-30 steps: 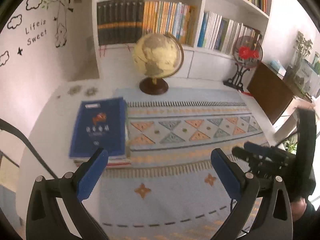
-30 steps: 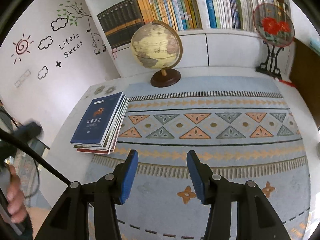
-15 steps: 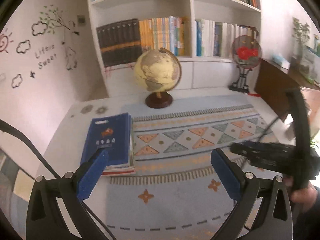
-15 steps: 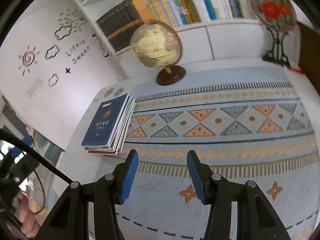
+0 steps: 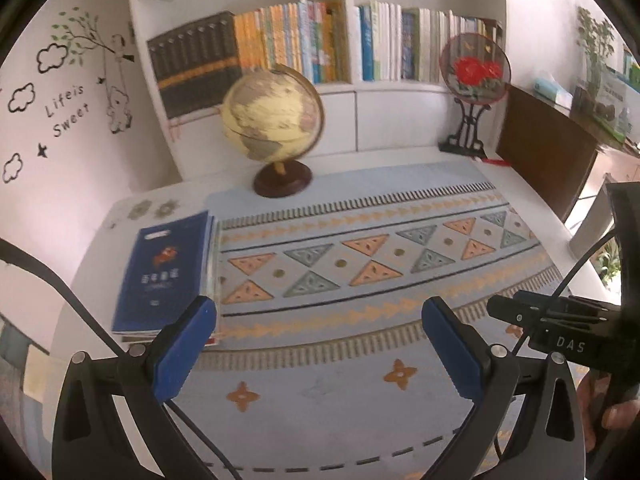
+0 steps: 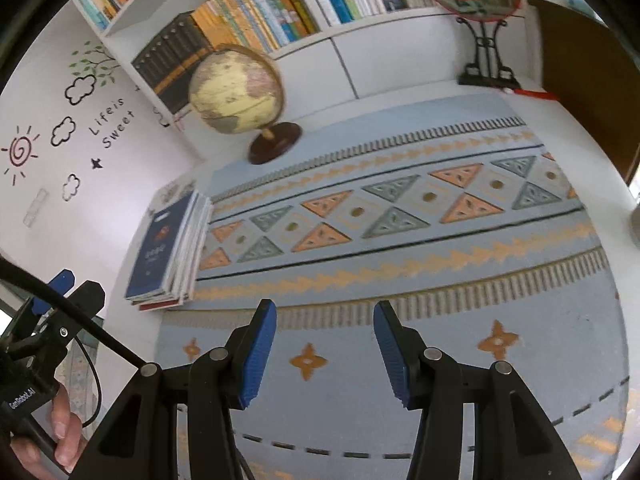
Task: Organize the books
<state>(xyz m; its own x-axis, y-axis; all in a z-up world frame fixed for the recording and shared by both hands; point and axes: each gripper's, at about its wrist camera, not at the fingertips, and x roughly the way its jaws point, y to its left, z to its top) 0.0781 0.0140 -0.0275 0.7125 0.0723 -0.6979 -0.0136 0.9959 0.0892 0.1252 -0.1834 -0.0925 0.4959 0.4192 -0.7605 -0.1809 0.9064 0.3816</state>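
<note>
books (image 5: 166, 274) sit stacked at your 10 o'clock; you've pulled back and tilted both views. left gripper (image 5: 320, 350) gapes wide, right gripper (image 6: 324, 356) narrower, both empty.

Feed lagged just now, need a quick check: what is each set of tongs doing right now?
Left tongs: open, holding nothing.
Right tongs: open, holding nothing.

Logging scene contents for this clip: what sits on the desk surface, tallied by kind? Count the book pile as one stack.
Book stack: 1
Globe: 1
Round floral screen on black stand: 1
Patterned mat: 1
Total: 4
</note>
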